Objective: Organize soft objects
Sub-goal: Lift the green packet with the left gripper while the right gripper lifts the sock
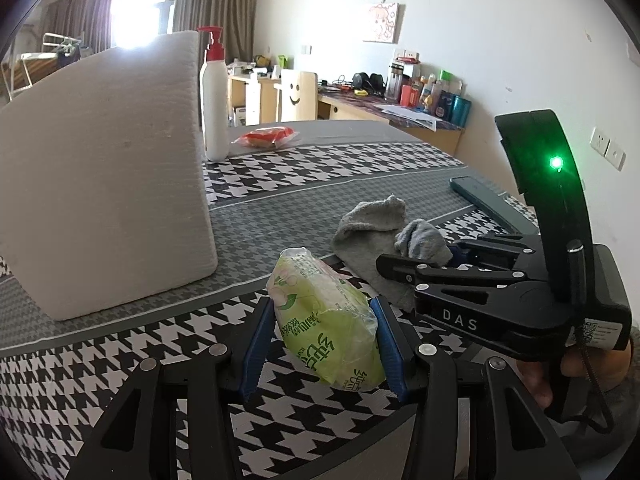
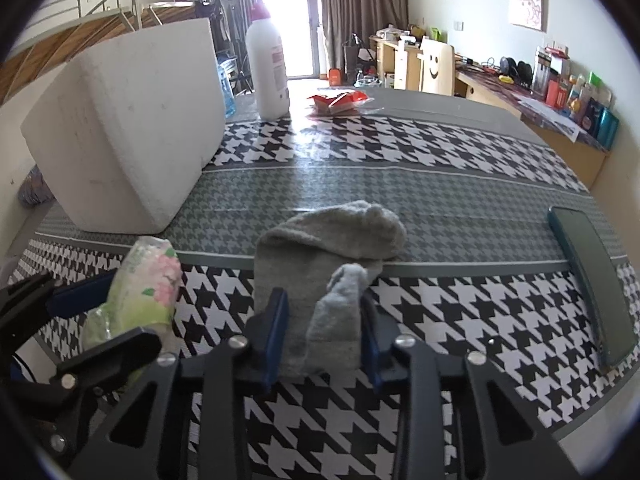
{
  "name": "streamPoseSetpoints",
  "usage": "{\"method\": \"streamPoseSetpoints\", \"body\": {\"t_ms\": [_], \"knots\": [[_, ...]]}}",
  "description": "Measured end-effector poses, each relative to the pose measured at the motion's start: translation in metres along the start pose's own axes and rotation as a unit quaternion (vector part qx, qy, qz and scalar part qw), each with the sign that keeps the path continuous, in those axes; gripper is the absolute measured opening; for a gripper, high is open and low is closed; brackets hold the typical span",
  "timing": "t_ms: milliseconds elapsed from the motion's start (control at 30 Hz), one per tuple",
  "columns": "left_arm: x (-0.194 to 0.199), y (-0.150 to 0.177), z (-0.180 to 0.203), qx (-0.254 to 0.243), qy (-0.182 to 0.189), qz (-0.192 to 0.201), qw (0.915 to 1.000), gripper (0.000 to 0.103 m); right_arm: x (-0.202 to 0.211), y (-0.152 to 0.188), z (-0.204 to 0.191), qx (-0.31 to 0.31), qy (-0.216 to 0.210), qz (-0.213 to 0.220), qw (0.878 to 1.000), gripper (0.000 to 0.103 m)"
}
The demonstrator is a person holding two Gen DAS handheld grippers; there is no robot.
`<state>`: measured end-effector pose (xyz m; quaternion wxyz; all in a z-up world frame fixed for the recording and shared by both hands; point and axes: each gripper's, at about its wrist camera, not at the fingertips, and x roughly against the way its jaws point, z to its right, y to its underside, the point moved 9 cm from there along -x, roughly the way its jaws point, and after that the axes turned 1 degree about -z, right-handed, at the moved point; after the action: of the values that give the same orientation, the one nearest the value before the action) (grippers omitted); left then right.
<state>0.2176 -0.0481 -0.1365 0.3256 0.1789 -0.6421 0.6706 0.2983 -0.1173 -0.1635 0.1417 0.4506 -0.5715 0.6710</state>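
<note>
While two grippers are working over the houndstooth cloth (image 2: 440,312), the left gripper (image 1: 324,336) is clamping one green tissue pack (image 1: 326,320) between its blue pads, just in front of one white foam box (image 1: 104,184); what the box is holding cannot be told. Beside it, the right gripper (image 2: 324,340) is pinching a raised fold of one grey sock (image 2: 320,264). One pump bottle (image 1: 214,100), one red packet (image 1: 268,136) and one phone (image 2: 592,280) are lying farther off.
</note>
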Motion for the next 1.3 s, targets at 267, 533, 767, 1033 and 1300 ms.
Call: {"method": "streamPoseSetpoints", "body": {"t_ms": [267,533,767,1033,1300], "knots": [[0.012,0.001,-0.006,0.006,-0.005,0.010,0.9999,0.051,0.002,0.002,-0.013,0.012,-0.012,-0.005,1.000,0.012],[0.026,-0.004,-0.014,0.005,-0.016,0.027,0.9995,0.051,0.024,-0.008,-0.021,0.003,-0.038,0.021,0.999,0.011],[0.042,-0.011,-0.017,0.001,-0.016,0.046,0.9988,0.051,0.045,-0.019,-0.023,-0.003,-0.035,0.051,0.998,0.011],[0.058,-0.019,-0.017,-0.007,-0.015,0.066,0.9977,0.051,0.072,-0.030,-0.022,-0.013,-0.034,0.088,0.995,0.011],[0.068,-0.029,-0.016,-0.016,-0.013,0.081,0.9965,0.051,0.090,-0.040,-0.022,-0.013,-0.030,0.118,0.992,0.011]]}}
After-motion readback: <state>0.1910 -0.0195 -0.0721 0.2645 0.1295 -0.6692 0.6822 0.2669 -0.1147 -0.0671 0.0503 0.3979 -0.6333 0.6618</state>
